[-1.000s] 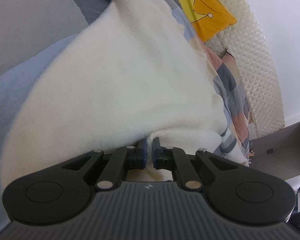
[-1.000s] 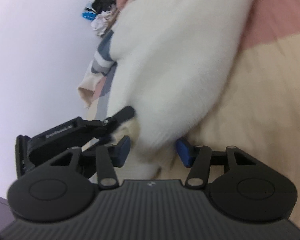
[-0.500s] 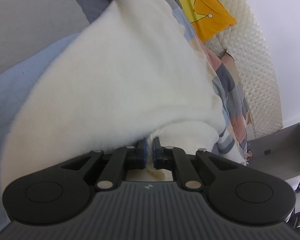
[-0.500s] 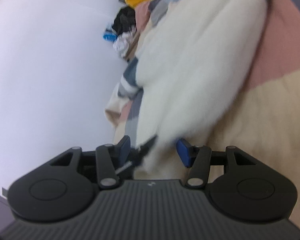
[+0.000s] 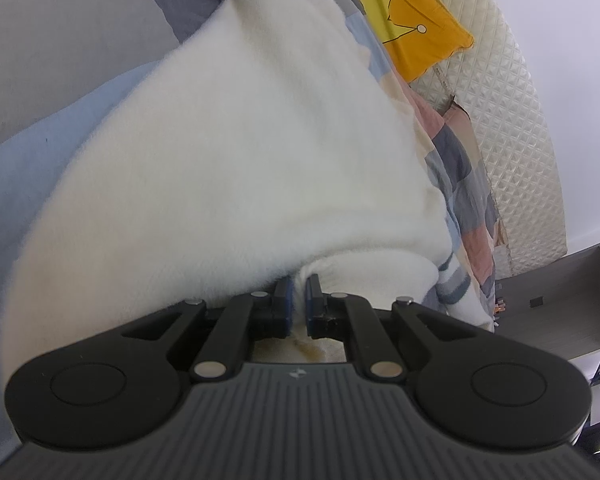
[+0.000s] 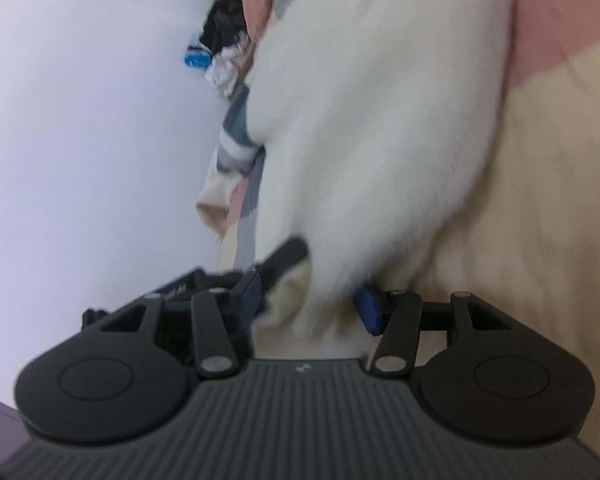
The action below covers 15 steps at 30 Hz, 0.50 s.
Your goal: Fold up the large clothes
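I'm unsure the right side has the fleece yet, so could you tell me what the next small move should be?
Probably finish closing the right gripper: its jaws have just been closing with the white fleece garment between them, not yet pinched, while the left gripper is shut on it.

The white fleece garment lay spread over a patchwork bed cover, its fluffy side up. One edge was bunched into a narrow fold. In the right wrist view its blurred end hung down.

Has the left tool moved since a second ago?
No. The left tool stays shut on the white garment, and the yellow pillow and grey cabinet sit at the same spots in its view.
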### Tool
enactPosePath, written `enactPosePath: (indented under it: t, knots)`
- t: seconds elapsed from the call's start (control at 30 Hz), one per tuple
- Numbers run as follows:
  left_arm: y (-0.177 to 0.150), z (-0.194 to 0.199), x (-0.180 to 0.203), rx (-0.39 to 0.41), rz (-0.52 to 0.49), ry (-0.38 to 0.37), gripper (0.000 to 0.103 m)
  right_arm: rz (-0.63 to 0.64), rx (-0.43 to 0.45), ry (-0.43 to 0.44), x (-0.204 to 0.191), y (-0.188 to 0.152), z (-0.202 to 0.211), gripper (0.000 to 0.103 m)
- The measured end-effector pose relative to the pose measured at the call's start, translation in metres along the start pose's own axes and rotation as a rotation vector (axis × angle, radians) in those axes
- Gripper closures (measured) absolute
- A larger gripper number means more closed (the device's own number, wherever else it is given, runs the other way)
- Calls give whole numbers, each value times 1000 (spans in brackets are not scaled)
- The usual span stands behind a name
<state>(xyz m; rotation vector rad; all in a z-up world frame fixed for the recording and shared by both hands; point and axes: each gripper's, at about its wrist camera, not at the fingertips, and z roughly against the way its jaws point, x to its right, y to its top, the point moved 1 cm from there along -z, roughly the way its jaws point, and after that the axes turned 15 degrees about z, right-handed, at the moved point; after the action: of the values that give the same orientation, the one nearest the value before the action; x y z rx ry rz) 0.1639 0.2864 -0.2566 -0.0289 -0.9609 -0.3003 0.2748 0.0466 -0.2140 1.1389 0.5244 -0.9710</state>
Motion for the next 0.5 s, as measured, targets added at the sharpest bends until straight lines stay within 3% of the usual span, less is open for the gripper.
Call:
enactPosePath:
  t: [0.03,0.1,0.13,0.2,0.27,0.33,0.5]
  knots:
    - [1,1,-1,-4,4,-4,95,27,27,-27,-2,2,3,74]
    - [2,2,-1,-12,3,-13,95,51,41,-86,-3,5,5,90]
    - [2,2,0,-21,0,-18,94,44,40,-102,-2,6,6,91]
    - [1,1,3,-54,-7,-33,82,56,47,-118,-3,8,12,92]
    - [-1,2,9,-97,-40,-67,51,64,57,-138,-9,11,24,92]
    - [-4,6,16,-142,-68,-113,39,109,74,-165,-22,16,43,93]
    - [-17,24,32,-186,-170,-190,35,231,84,-253,-54,23,102,94]
